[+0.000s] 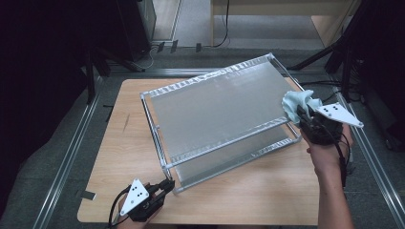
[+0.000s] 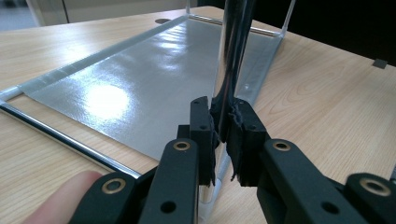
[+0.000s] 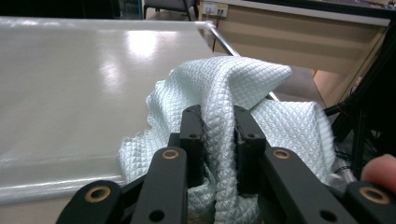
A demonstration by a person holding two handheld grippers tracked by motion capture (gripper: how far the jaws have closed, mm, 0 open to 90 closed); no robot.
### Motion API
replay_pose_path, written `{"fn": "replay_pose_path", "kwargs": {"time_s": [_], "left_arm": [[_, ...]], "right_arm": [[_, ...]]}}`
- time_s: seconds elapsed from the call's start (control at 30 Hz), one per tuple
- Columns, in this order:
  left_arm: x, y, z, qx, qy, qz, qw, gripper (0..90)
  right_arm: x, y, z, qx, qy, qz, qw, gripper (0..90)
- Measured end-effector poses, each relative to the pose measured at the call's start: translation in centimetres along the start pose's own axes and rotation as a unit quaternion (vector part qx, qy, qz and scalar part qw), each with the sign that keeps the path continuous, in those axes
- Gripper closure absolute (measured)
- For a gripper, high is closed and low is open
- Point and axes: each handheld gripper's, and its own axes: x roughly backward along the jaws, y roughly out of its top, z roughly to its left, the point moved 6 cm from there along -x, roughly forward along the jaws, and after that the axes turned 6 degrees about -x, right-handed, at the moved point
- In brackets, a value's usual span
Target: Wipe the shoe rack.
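1. One pale quilted cloth [image 3: 224,93] sits bunched at the right edge of the rack's [image 1: 215,107] upper shelf, clenched in the right hand-held gripper [image 3: 218,140].
2. The left hand-held gripper [image 2: 223,135] clamps the rack's near corner post [image 2: 233,51], steadying it on the counter [image 1: 129,157].
3. Wiping likely remains: most of the shelf lies beyond the cloth.

Shelf rack [image 1: 219,112]: shiny metal rods, glossy silver-grey liner. Cloth [image 3: 243,93]: pale, quilted-weave fabric. Table [image 1: 129,143]: matt wood-grain.
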Motion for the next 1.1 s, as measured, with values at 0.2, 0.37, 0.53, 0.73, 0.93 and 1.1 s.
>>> {"fn": "replay_pose_path", "kwargs": {"time_s": [0.2, 0.37, 0.53, 0.73, 0.93, 1.1], "left_arm": [[0.0, 0.0, 0.0, 0.003, -0.003, 0.001, 1.0000, 81.6], [0.0, 0.0, 0.0, 0.002, -0.001, 0.002, 1.0000, 81.6], [0.0, -0.1, 0.0, 0.001, -0.001, 0.001, 1.0000, 81.6], [-0.1, 0.0, 0.0, -0.002, -0.002, 0.001, 1.0000, 81.6], [-0.1, 0.0, -0.1, 0.002, 0.002, 0.002, 1.0000, 81.6], [-0.1, -0.1, -0.1, 0.003, 0.004, 0.000, 1.0000, 81.6]], "right_arm": [[0.7, -0.2, 5.4, 0.038, 0.079, 0.022, 0.9959, 77.4], [1.9, -0.9, 9.7, 0.065, 0.109, 0.017, 0.9918, 77.8], [2.9, -1.8, 13.0, 0.045, 0.143, -0.007, 0.9887, 77.8], [3.9, -2.4, 19.0, 0.073, 0.189, -0.013, 0.9792, 77.2], [4.6, -3.0, 23.6, 0.071, 0.243, -0.020, 0.9672, 76.1], [5.8, -3.7, 27.9, 0.085, 0.278, -0.020, 0.9565, 73.2]]}}
